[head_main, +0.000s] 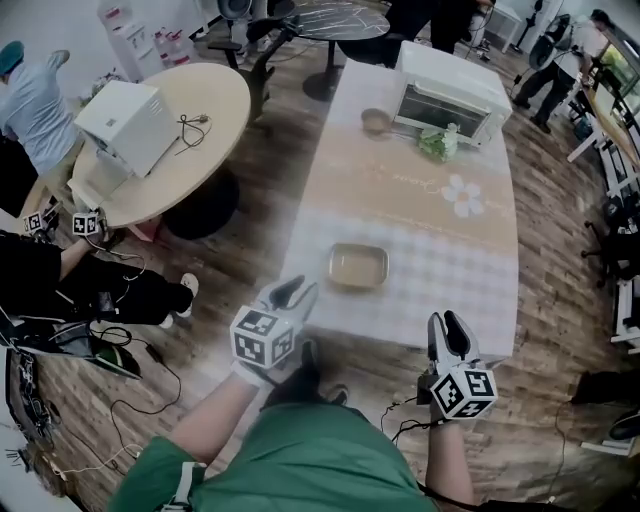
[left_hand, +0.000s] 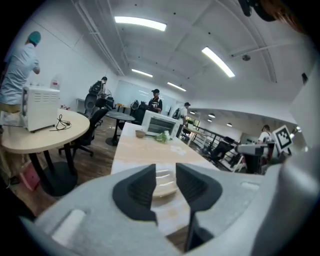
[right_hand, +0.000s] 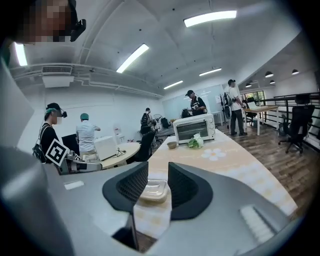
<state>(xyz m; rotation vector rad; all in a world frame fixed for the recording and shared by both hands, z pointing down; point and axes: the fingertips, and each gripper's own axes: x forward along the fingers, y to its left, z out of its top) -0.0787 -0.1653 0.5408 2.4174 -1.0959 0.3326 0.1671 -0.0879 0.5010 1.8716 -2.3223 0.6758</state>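
Note:
A shallow metal tray (head_main: 357, 265) lies near the front end of a long table (head_main: 440, 215) covered with a checked cloth. My left gripper (head_main: 293, 290) hovers at the table's front left edge, a little short of the tray. It is open by a narrow gap, with nothing in it. My right gripper (head_main: 452, 322) hangs off the front right edge, also narrowly open and empty. In the left gripper view the tray (left_hand: 164, 184) shows through the left gripper (left_hand: 165, 172). In the right gripper view the tray (right_hand: 153, 190) shows through the right gripper (right_hand: 158, 172).
At the table's far end stand a white toaster oven (head_main: 450, 95), a green vegetable (head_main: 437, 143) and a small bowl (head_main: 376, 121). A round table (head_main: 200, 110) with a white appliance (head_main: 127, 125) is to the left. People, chairs and floor cables surround it.

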